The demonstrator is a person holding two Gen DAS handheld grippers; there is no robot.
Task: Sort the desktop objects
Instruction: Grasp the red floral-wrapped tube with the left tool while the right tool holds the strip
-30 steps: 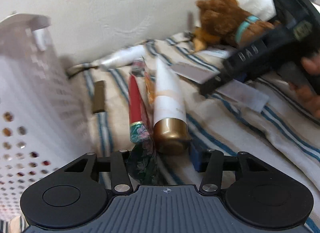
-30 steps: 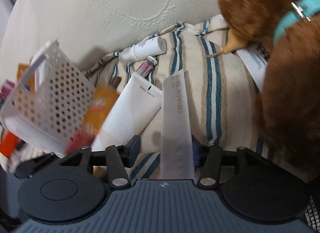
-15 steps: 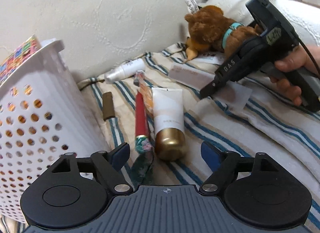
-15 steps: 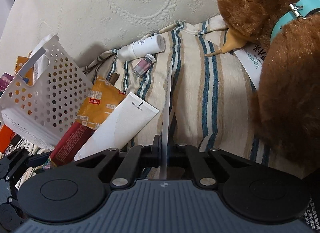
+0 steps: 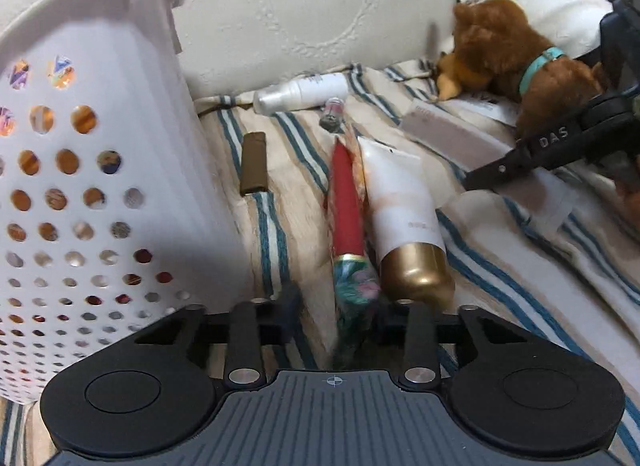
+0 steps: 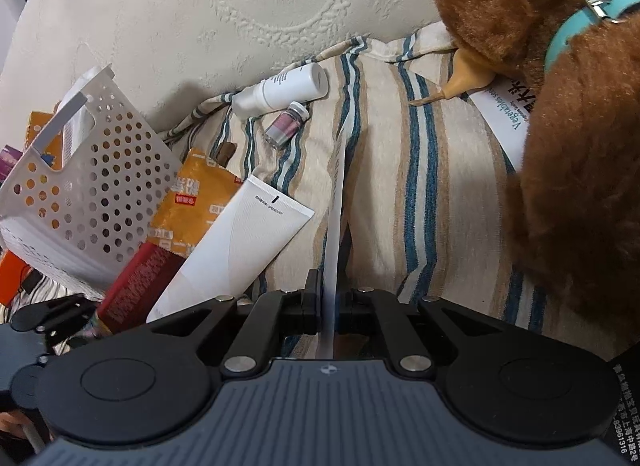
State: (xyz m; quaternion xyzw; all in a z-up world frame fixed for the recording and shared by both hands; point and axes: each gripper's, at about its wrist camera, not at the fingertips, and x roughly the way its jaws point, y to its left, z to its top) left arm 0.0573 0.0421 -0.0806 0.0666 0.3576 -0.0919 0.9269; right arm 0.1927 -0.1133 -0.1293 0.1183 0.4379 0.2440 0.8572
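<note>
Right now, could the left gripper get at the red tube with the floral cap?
Probably yes. The left gripper is open with the red tube lying straight ahead, its floral cap between the fingers. The gold-capped white tube lies close alongside, so it may get nudged.

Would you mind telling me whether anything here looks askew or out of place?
Yes: the white perforated basket is tipped over rather than upright, and the orange packet lies partly under the white tube.

Basket (image 5: 100, 185) and plush dog (image 6: 560, 125) flank a bare striped lane.
</note>
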